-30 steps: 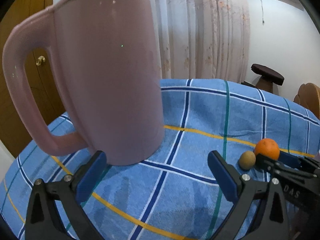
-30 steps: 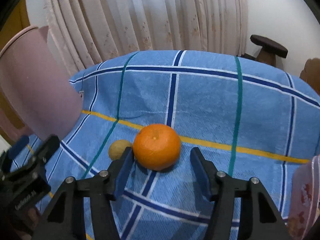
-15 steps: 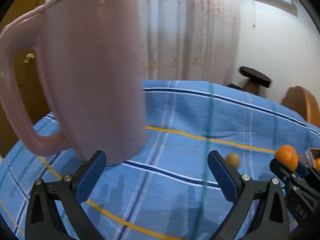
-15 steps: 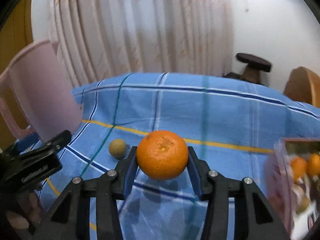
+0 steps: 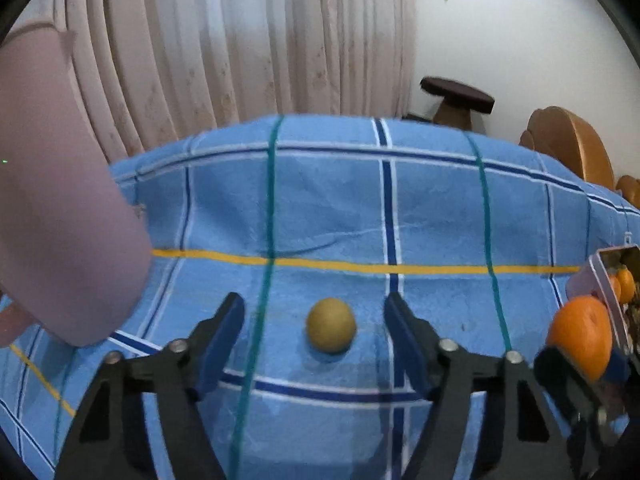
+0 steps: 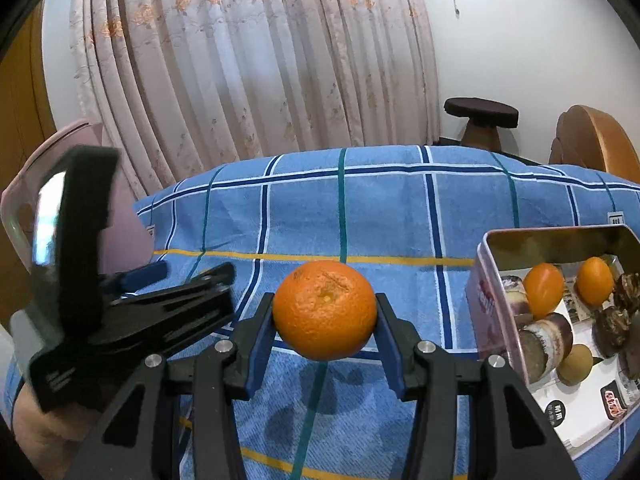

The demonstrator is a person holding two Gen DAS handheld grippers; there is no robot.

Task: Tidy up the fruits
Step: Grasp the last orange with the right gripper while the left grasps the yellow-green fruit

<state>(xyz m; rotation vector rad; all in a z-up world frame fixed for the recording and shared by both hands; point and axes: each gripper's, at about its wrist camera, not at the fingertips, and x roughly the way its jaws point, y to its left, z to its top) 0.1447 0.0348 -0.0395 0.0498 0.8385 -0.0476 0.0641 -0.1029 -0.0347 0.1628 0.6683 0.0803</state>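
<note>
right tongs [image 6: 324, 316]: clamped on the orange [image 6: 325, 310], blue pads pressing its left and right flanks; the fruit hangs clear of the cloth [image 6: 400, 208], shadow below it.
left tongs [image 5: 314, 320]: spread wide, holding nothing; the small fruit [image 5: 331, 325] sits on the cloth midway between the fingers, touching neither.
tin [image 6: 552, 236]: to the right of the right tongs, open, already holding two small oranges, a yellowish fruit and dark round pieces; I take it as the place the fruit goes.
mug [image 5: 60, 208]: pink, to the left of the left tongs, near the outer finger.
risk, orange grip: the pads meet a round skin only at two small patches; a quick swing toward the tin could let it roll out forward and drop to the cloth.
risk, tin wall: the orange rides at about the height of the near rim; carried too low, it could strike the wall and push the tin or be knocked loose.
risk, crowding: the tin looks well filled; released over another fruit, the orange could bounce or settle on the dark pieces.
risk, small fruit: it is round and free; if one finger reaches it first as the tongs close, it could roll away ahead of them.
risk, tongs meeting: the left tongs lie close to the left of the right tongs; crossing paths could bump them.
risk, mug: a leftward drift could nudge it.
</note>
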